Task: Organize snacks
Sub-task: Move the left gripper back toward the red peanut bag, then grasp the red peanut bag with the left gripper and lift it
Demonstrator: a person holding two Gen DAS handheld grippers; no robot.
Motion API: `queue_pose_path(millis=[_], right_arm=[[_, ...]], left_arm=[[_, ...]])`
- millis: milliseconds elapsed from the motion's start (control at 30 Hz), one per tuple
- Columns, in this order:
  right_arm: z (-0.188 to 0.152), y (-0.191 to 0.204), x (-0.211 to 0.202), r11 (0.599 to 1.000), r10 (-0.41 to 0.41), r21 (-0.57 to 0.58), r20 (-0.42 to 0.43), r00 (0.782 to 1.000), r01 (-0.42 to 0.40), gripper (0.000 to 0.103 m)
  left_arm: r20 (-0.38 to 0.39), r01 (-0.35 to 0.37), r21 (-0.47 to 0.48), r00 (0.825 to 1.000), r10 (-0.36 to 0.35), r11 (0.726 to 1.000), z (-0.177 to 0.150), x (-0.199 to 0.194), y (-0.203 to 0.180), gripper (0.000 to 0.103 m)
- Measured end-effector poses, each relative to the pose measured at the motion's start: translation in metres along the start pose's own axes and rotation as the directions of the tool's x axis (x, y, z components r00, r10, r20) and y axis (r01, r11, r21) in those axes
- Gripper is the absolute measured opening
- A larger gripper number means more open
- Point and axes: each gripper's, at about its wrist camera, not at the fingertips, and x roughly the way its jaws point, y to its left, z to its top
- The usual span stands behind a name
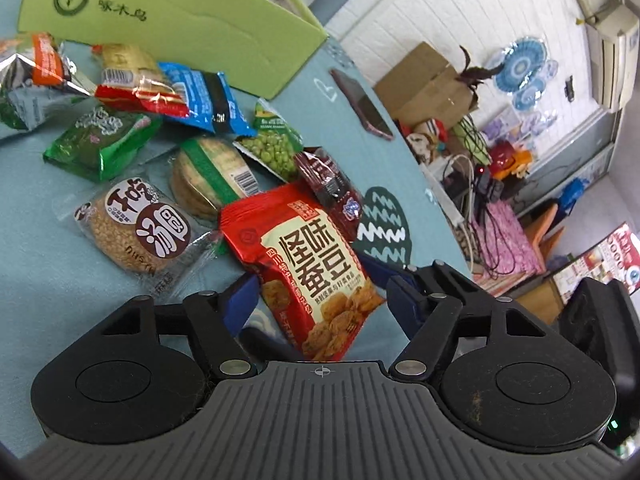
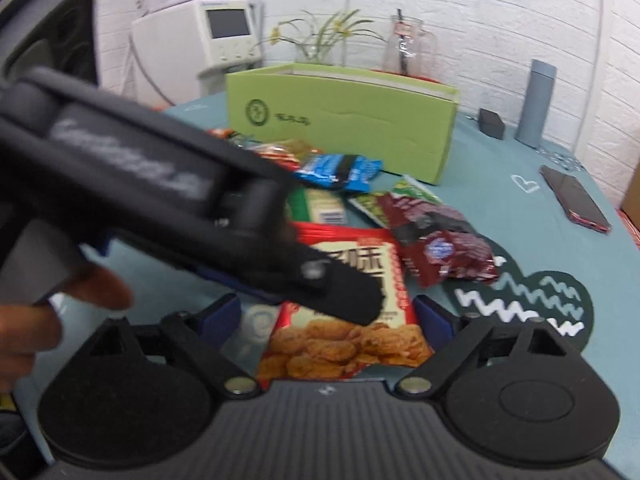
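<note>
1. Left wrist view, fingers: the left gripper point(image 1: 318, 300) stands with its blue fingers point(image 1: 240, 304) spread on either side of the red broad-bean packet point(image 1: 308, 268). The near finger appears to meet the packet's edge; whether the far pad presses cannot be told. No firm grip is visible.
2. Same view, layout taken from the red broad-bean packet: it lies flat on the teal tablecloth point(image 1: 40, 280). The sesame cake packet point(image 1: 136, 232) lies just beside it to the left. The round cracker packet point(image 1: 208, 176) lies behind that. The green pea packet point(image 1: 272, 144) sits beyond the red packet, and the dark red packet point(image 1: 332, 188) touches its upper right corner.
3. The green box point(image 1: 180, 20) stands well beyond the red packet, behind the whole scatter of snacks. A phone point(image 1: 360, 104) lies beyond and to the right.
4. Right wrist view, fingers: the right gripper point(image 2: 326, 320) is spread wide, its fingers point(image 2: 430, 316) flanking the lower end of the red broad-bean packet point(image 2: 344, 344) without pressing it.
5. Same view: the left gripper's body crosses the picture above the red packet, blurred, with a person's hand point(image 2: 48, 300) at its handle.
6. The green box point(image 2: 340, 120) stands upright beyond the red packet; the dark red packet point(image 2: 440, 240) lies just to its right.
</note>
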Motion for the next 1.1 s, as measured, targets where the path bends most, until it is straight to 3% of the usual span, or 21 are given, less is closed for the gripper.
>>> queue_pose_path(millis=[300,400,467,533,600,633,667,767,900,1100], right_arm=[[-0.015,0.043,-0.028,0.997,0.07,0.023,0.026,0.997,-0.07,0.094],[-0.012,0.041,-0.031,0.998,0.042,0.055,0.033,0.999,-0.043,0.093],[-0.012,0.039,-0.033,0.997,0.018,0.069,0.035,0.999,-0.02,0.093],[-0.013,0.038,-0.03,0.997,0.011,0.079,0.023,1.0,-0.013,0.093],[-0.015,0.035,-0.022,0.996,0.026,0.088,0.0,1.0,-0.026,0.091],[-0.015,0.038,-0.021,0.997,0.016,0.07,0.014,1.0,-0.017,0.084],[-0.014,0.04,-0.022,0.999,0.012,0.05,0.02,1.0,-0.013,0.079],[-0.013,0.041,-0.025,0.999,0.0,0.05,0.018,1.0,-0.001,0.077],[-0.008,0.032,-0.031,0.996,0.011,0.092,0.037,0.999,-0.014,0.076],[0.03,0.021,-0.028,0.999,-0.014,0.033,0.117,0.993,0.01,0.076]], left_arm=[[0.019,-0.106,0.145,0.994,0.104,0.984,-0.039,-0.034,-0.012,0.054],[0.039,-0.112,0.14,0.993,0.108,0.984,-0.037,-0.042,-0.009,0.058],[0.06,-0.133,0.119,0.99,0.126,0.984,-0.033,-0.046,-0.005,0.068],[0.057,-0.142,0.106,0.989,0.137,0.984,-0.033,-0.046,-0.001,0.068],[0.052,-0.138,0.11,0.99,0.133,0.984,-0.034,-0.042,-0.001,0.065],[0.05,-0.139,0.127,0.99,0.134,0.982,-0.035,-0.039,-0.002,0.049],[0.039,-0.137,0.152,0.99,0.133,0.979,-0.036,-0.035,-0.005,0.026],[0.05,-0.16,0.19,0.987,0.153,0.969,-0.039,-0.035,-0.01,0.018],[0.035,-0.139,0.153,0.99,0.135,0.978,-0.03,-0.038,-0.011,0.012],[0.102,-0.136,0.162,0.987,0.121,0.977,0.019,-0.043,-0.026,0.012]])
